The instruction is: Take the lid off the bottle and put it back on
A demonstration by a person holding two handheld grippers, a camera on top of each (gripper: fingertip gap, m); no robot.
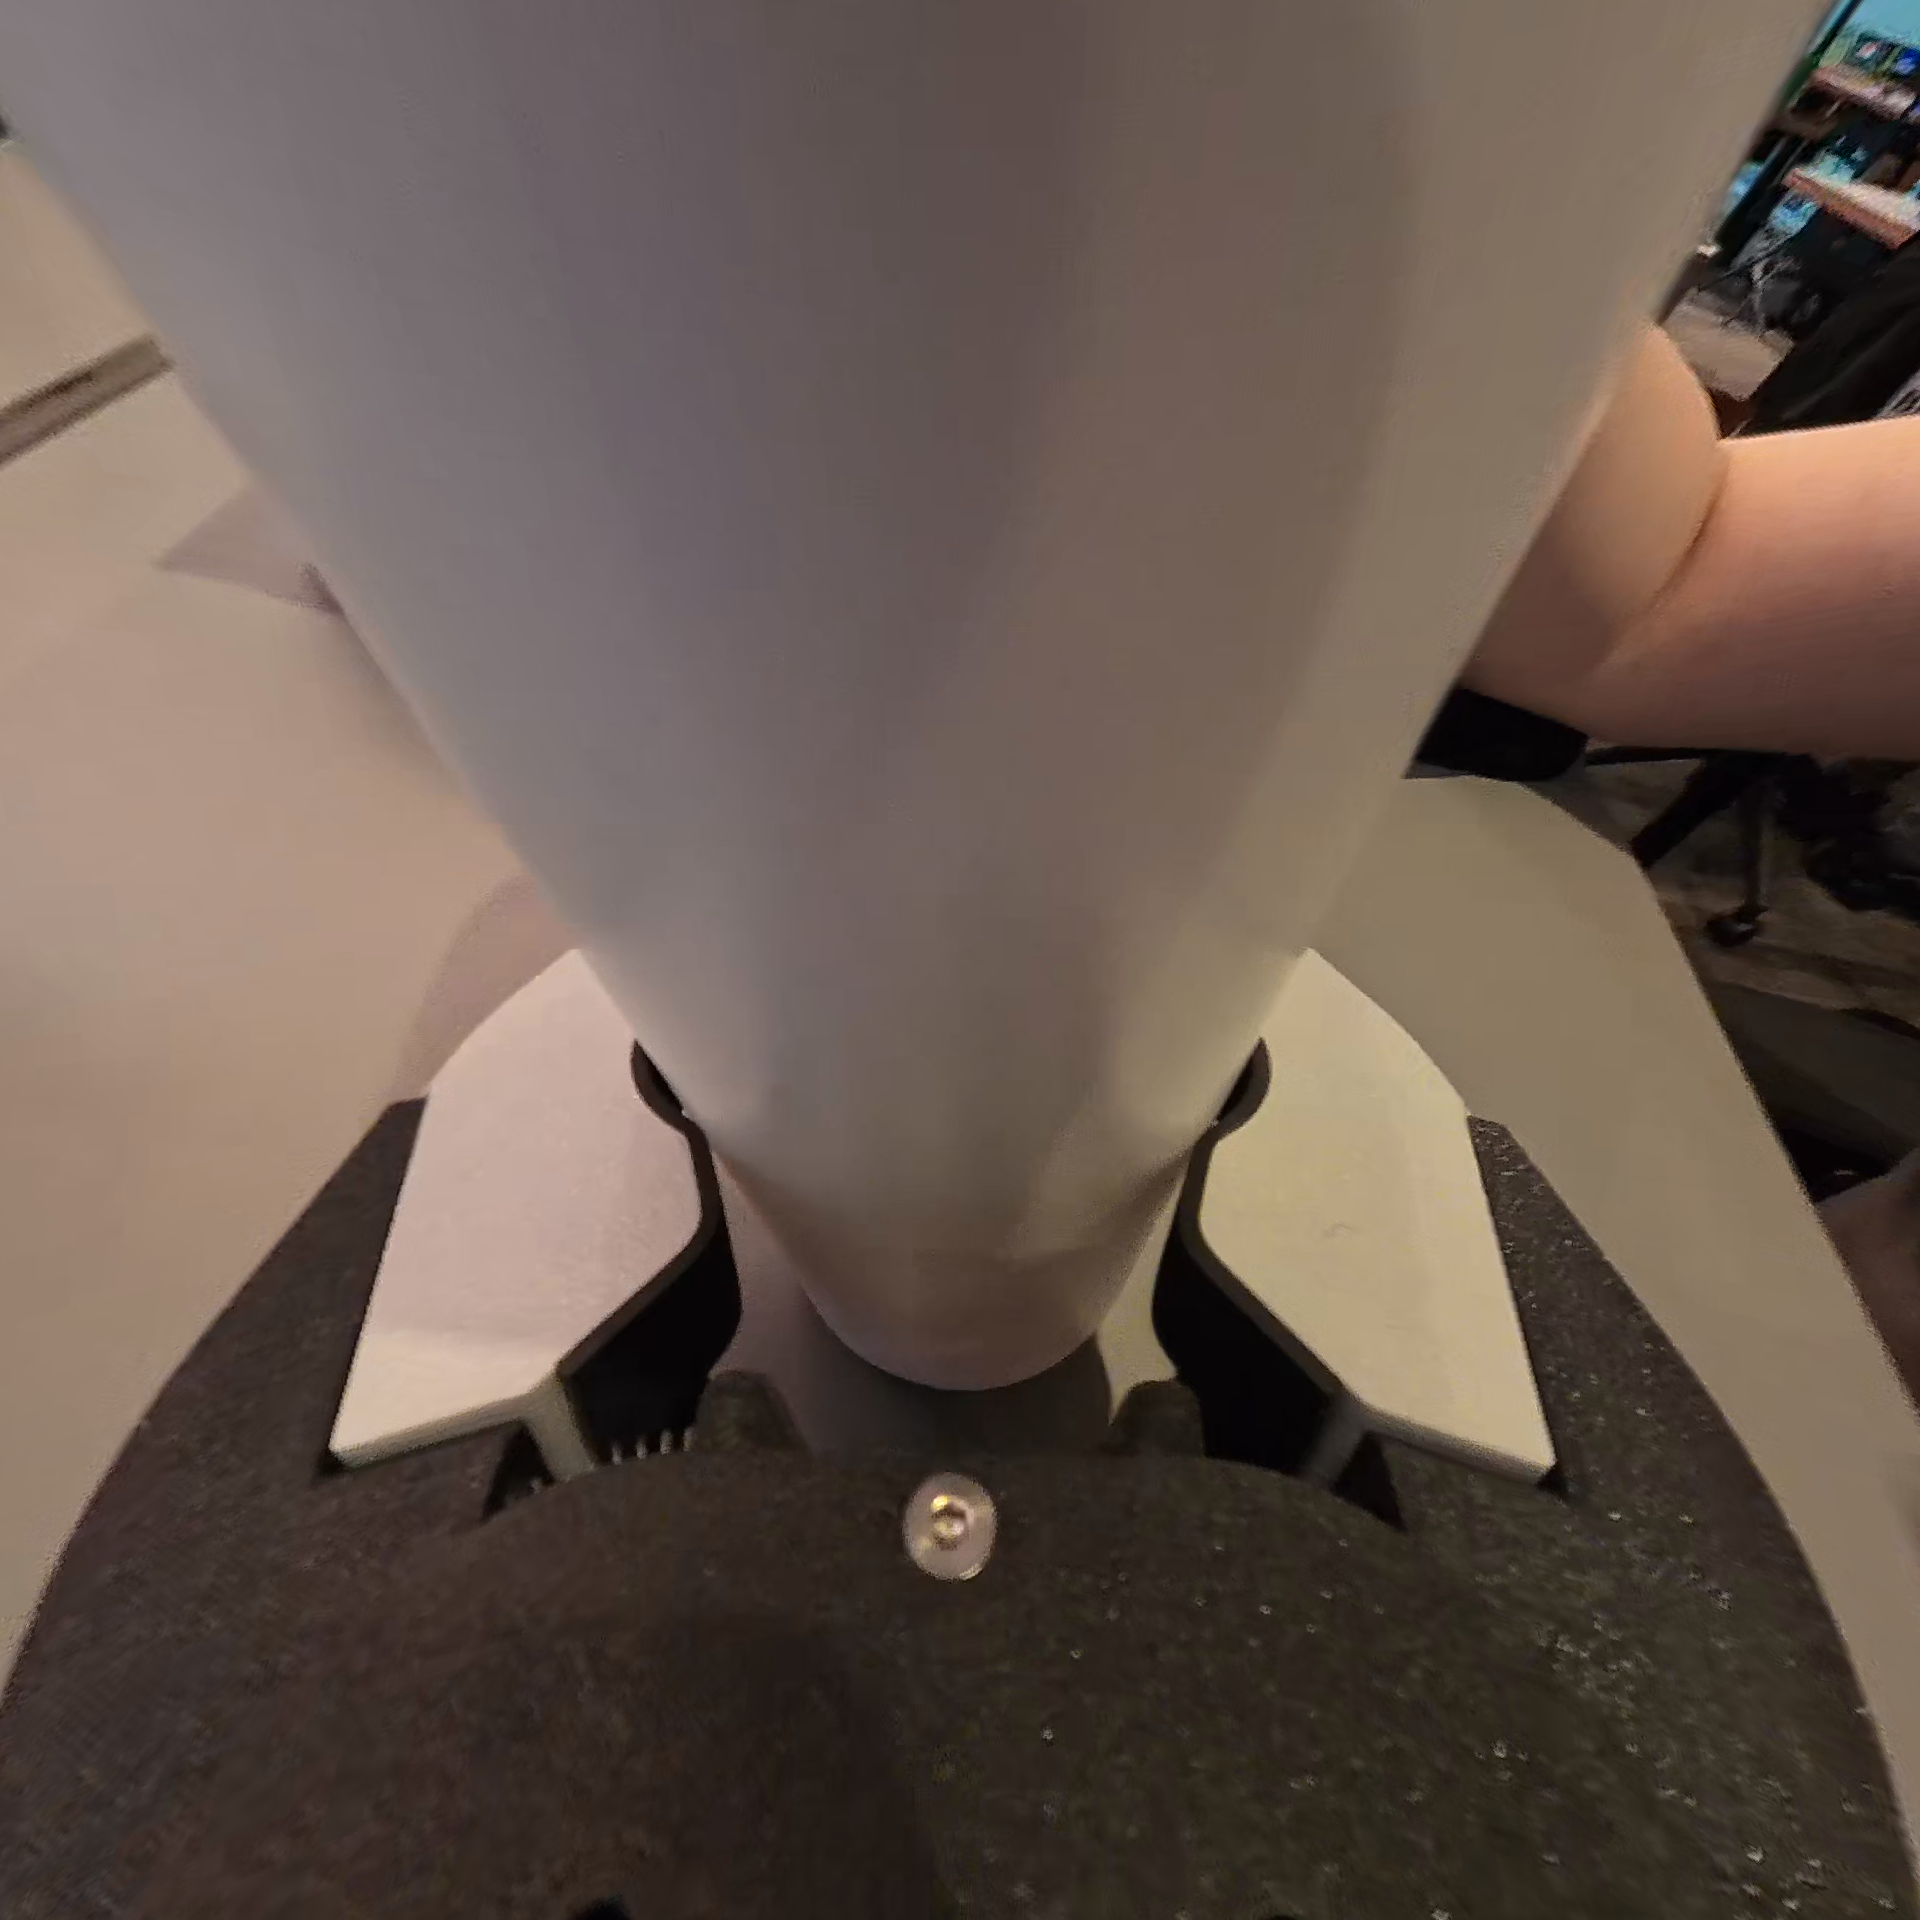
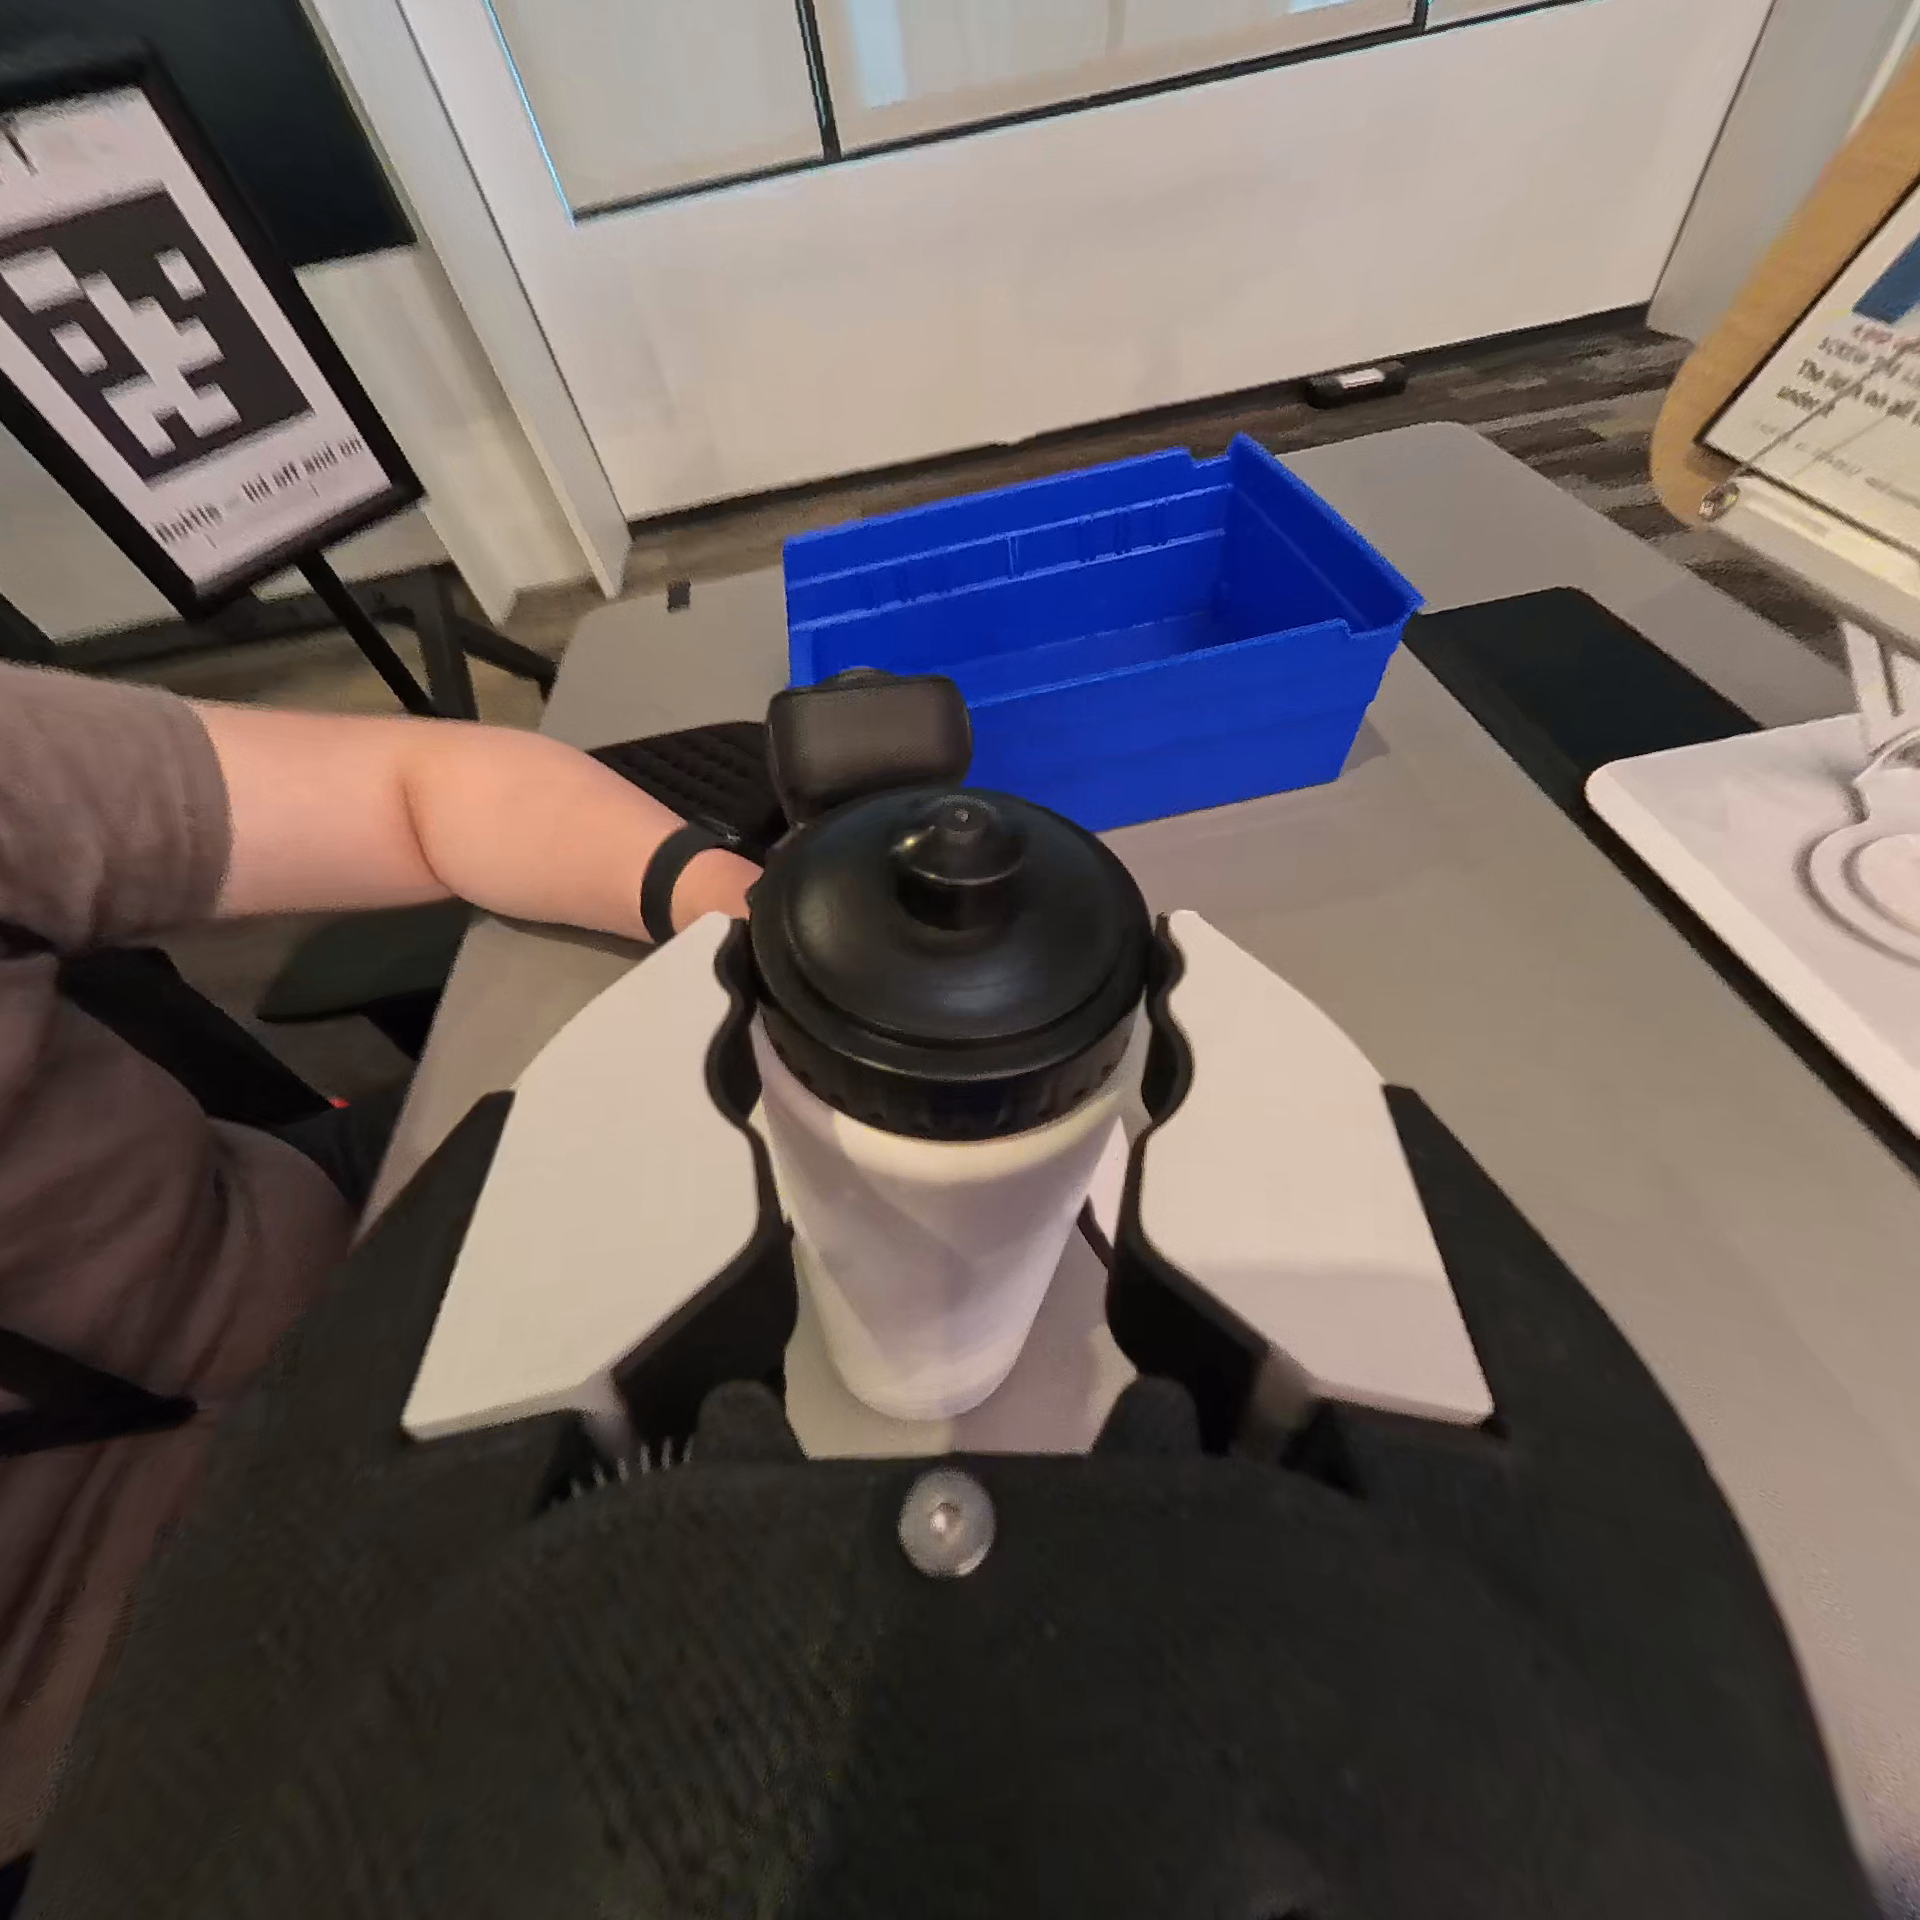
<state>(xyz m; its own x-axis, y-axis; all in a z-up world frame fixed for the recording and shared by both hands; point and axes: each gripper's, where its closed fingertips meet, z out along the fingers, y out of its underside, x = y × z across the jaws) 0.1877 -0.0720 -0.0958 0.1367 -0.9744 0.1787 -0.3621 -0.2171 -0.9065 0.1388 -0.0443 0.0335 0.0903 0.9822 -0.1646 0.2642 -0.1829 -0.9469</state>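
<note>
- Your right gripper [image 2: 948, 997] has its white fingers [image 2: 613, 1174] closed around the black lid [image 2: 940, 956], one dark pad on each side of the lid's rim.
- That lid sits on top of the white bottle [image 2: 914, 1247], and its spout points up; whether it is screwed tight or only resting there, you cannot tell.
- Your left gripper [image 1: 951, 1091] clamps the bottle's [image 1: 883, 520] lower body, the dark fingertips [image 1: 660, 1091] pressed against the white wall on both sides.
- From the left wrist view the bottle fills almost the whole picture, rising away from the camera, with its rounded bottom edge just above the gripper's screw.
- The bottle stands upright over the grey table [image 2: 1455, 1039]; whether its base touches the tabletop is hidden.
- A blue bin [image 2: 1091, 665] sits on the table behind the bottle, well apart from it, open side up.
- A forearm [image 2: 499, 821] with a dark wristband reaches in from the left toward the bottle.
- A framed sign with a black-and-white pattern [image 2: 135, 343] stands on an easel at the far left.
- A white board [image 2: 1766, 883] lies on the table at the right edge.
</note>
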